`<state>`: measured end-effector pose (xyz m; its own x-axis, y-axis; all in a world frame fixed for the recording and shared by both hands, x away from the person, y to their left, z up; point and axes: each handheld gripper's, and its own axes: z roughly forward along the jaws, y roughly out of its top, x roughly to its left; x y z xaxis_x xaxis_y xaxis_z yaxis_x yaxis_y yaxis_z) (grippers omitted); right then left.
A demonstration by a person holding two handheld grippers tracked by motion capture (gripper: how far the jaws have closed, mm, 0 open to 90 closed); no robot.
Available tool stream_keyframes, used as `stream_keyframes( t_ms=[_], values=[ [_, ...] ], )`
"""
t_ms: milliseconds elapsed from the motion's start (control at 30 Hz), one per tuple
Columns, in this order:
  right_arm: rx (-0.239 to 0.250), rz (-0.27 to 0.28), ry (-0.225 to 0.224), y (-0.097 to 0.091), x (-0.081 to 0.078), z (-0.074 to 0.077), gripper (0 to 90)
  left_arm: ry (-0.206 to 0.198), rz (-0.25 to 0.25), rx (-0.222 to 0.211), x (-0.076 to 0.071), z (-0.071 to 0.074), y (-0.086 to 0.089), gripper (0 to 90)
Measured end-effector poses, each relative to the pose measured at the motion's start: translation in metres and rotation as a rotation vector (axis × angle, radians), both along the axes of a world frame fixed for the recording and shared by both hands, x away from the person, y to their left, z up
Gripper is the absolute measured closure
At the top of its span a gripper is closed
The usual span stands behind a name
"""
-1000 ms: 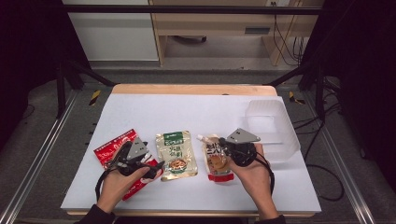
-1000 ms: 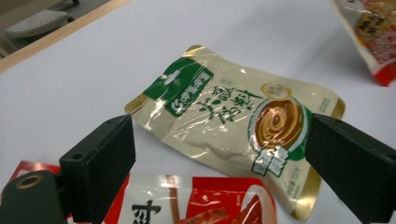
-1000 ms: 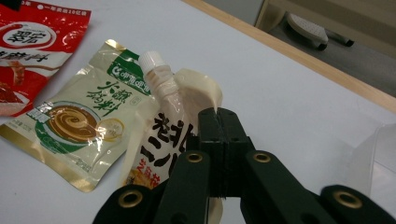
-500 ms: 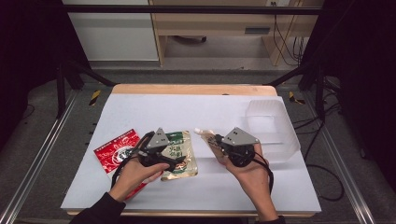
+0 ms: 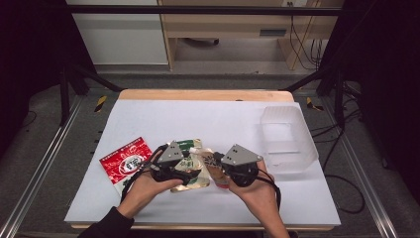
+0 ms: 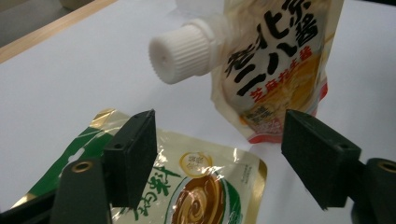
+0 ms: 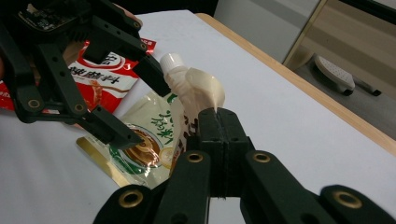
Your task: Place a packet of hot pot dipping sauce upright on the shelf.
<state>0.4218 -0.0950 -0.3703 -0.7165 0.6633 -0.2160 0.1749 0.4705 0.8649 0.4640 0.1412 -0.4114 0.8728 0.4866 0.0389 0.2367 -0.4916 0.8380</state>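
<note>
Pouch with the spout (image 7: pixel 194 93) is pinched flat in my right gripper (image 7: pixel 219 140), jaws clenched on its edge, lifted clear of the table (image 5: pixel 223 119). Beside it, my left gripper (image 6: pixel 219 154) hangs spread wide with nothing between the jaws, lined up toward the pouch's white cap (image 6: pixel 180 53).

Risk, my guess: the film is slick and I grip only a thin edge, so if the left closes on the cap and twists, the pouch could slide out or the neck could fold. Closing off-centre could knock the cap aside.

Just under the pouch lies the green sachet (image 6: pixel 196 196), cut off at the frame edge. Left of the pouch, farther off, the red packet (image 5: pixel 124 161) is partly under my left hand (image 5: pixel 143 191). Right of the pouch, beyond it, sits the clear tub (image 5: pixel 287 139); contents hard to make out.
</note>
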Motion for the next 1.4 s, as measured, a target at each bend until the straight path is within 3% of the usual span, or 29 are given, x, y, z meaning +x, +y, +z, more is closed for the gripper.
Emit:
stream_keyframes(
  t_ms=[300, 400, 567, 767, 900, 1033, 1133, 1233, 1267, 1400],
  values=[
    [0.039, 0.061, -0.005, 0.003, -0.009, 0.012, 90.0, 0.003, -0.038, -0.063, -0.001, 0.005, 0.003, 43.8],
    [0.051, 0.079, -0.005, 0.005, -0.01, 0.013, 90.0, -0.012, -0.057, -0.085, -0.001, 0.007, 0.004, 52.7],
    [0.049, 0.088, -0.006, 0.006, -0.01, 0.013, 90.0, 0.001, -0.075, -0.11, -0.002, 0.009, 0.006, 70.5],
    [0.043, 0.081, 0.011, 0.001, -0.011, 0.013, 90.0, 0.008, -0.083, -0.106, -0.004, 0.012, 0.007, 89.2],
    [0.051, 0.093, 0.035, -0.007, -0.012, 0.014, 89.6, 0.005, -0.074, -0.102, -0.009, 0.019, 0.004, 90.0],
    [0.009, 0.106, 0.065, -0.012, -0.012, 0.015, 85.2, -0.015, -0.065, -0.068, -0.013, 0.027, 0.002, 90.0],
    [-0.007, 0.111, 0.079, -0.013, -0.01, 0.017, 80.1, -0.02, -0.059, -0.067, -0.014, 0.031, 0.003, 90.0],
    [-0.093, 0.115, 0.101, -0.012, -0.006, 0.024, 65.0, -0.023, -0.055, -0.057, -0.015, 0.035, 0.006, 90.0],
    [-0.093, 0.115, 0.101, -0.012, -0.006, 0.024, 65.0, -0.023, -0.055, -0.057, -0.015, 0.035, 0.006, 90.0],
    [-0.211, 0.127, 0.125, -0.007, -0.001, 0.033, 53.5, -0.021, -0.057, -0.041, -0.016, 0.036, 0.005, 90.0]
  ],
)
